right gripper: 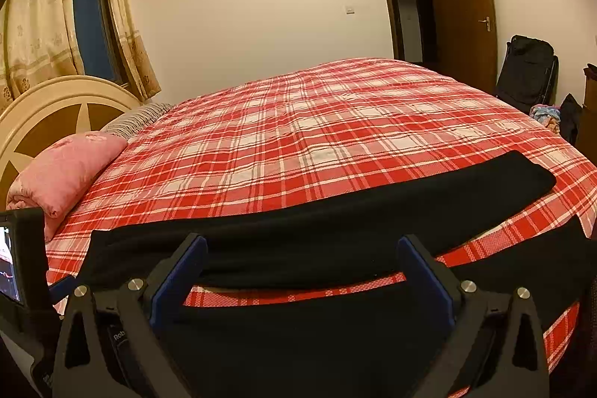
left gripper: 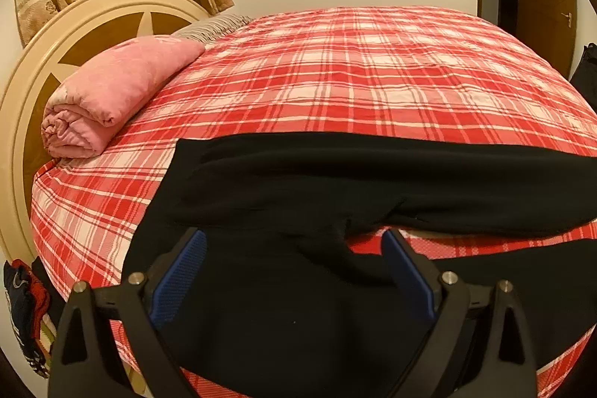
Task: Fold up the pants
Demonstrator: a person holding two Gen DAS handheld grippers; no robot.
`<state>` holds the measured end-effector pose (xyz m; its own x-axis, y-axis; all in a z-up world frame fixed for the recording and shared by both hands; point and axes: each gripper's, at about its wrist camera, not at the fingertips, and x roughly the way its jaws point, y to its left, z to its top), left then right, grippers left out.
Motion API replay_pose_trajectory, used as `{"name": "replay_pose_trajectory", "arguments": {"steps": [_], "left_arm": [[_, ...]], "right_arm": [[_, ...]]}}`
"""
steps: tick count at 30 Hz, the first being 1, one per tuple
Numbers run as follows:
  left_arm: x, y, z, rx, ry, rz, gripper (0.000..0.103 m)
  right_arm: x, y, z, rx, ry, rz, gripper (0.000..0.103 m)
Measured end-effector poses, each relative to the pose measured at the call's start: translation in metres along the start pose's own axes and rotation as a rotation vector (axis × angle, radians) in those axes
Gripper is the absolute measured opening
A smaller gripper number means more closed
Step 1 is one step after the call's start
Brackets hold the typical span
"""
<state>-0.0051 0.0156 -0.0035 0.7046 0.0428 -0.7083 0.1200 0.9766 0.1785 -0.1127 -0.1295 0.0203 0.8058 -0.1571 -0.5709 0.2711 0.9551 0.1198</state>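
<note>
Black pants lie spread along the near edge of the bed's red plaid cover. The waist end is on the left, one leg rests on top, and the other leg hangs over the side. My left gripper hovers open over the crotch area, with cloth below its blue pads but not pinched. My right gripper stands wide open over the upper leg, around mid-length, and its pads are clear of the cloth. The leg's cuff end lies to the right.
A rolled pink blanket and a striped pillow sit against the round headboard at the left. Clothes hang at the bed's lower left. A black bag stands by the open brown door.
</note>
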Motion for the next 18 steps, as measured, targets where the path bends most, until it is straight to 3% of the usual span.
{"name": "replay_pose_trajectory", "arguments": {"steps": [18], "left_arm": [[0.0015,0.0049,-0.0011,-0.010,0.010,-0.002,0.097]], "right_arm": [[-0.0032,0.0014,-0.0009,0.007,0.006,0.006,0.102]]}}
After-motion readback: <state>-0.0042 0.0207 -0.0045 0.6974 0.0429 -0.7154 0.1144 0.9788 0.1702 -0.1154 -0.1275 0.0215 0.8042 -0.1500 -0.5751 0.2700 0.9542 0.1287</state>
